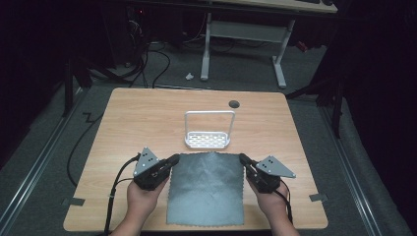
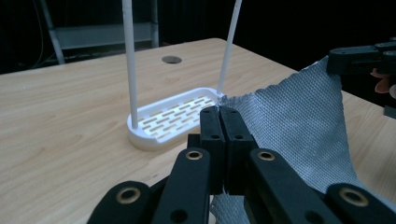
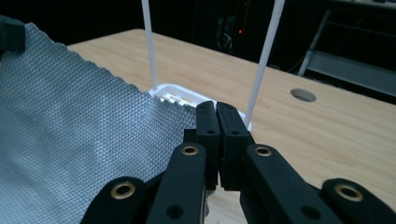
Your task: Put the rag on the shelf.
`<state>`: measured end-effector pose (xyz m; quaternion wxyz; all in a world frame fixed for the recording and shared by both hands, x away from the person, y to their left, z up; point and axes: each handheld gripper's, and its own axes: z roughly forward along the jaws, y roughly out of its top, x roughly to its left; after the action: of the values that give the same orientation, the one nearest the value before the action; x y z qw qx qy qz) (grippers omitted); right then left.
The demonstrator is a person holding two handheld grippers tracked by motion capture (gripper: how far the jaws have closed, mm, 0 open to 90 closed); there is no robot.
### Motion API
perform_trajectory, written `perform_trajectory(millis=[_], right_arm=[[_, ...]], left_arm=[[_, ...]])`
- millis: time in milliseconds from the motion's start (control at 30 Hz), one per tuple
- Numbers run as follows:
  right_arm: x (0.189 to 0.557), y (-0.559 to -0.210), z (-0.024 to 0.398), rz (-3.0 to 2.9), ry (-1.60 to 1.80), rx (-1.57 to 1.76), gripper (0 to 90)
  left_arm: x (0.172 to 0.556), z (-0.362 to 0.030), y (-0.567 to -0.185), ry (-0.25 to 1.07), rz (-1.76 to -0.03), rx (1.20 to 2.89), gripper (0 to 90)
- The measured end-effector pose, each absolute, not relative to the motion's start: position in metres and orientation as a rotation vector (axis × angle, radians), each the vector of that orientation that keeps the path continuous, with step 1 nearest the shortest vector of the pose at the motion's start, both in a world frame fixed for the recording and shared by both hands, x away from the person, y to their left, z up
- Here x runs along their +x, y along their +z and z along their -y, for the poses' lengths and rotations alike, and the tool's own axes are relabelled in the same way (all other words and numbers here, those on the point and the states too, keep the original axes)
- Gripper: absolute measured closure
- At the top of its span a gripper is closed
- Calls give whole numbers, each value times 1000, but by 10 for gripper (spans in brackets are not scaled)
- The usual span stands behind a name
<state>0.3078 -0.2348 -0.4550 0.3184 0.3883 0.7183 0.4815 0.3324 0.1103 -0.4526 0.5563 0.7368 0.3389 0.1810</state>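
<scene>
Grey microfibre cloth [image 1: 206, 187], on desk [image 1: 128, 118] just before white rack [image 1: 207, 140]: my left gripper [image 1: 173, 159] and right gripper [image 1: 243, 158] clamp its far corners; uneven lifting risks snagging the rack.

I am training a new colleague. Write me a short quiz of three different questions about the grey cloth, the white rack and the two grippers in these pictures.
1. True or false: the left gripper is shut on a far corner of the grey cloth.
2. What stands just beyond the cloth's far edge? A) a cup B) a white rack with a tall loop handle C) a book
3. Fill in: the right gripper is shut on the cloth's other far ____.

Key: 1 true; 2 B; 3 corner.
</scene>
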Motion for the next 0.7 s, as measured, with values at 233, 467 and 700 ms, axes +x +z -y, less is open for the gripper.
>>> perform_trajectory(millis=[233,467,700], right_arm=[[310,-434,238,-1828,1304,993,894],[311,-411,241,-1756,1347,959,894],[312,-392,241,-1704,1374,933,895]], left_arm=[[335,-106,-436,472,-754,1726,887],[337,-105,-413,513,-723,1669,887],[339,-104,-393,552,-690,1638,889]])
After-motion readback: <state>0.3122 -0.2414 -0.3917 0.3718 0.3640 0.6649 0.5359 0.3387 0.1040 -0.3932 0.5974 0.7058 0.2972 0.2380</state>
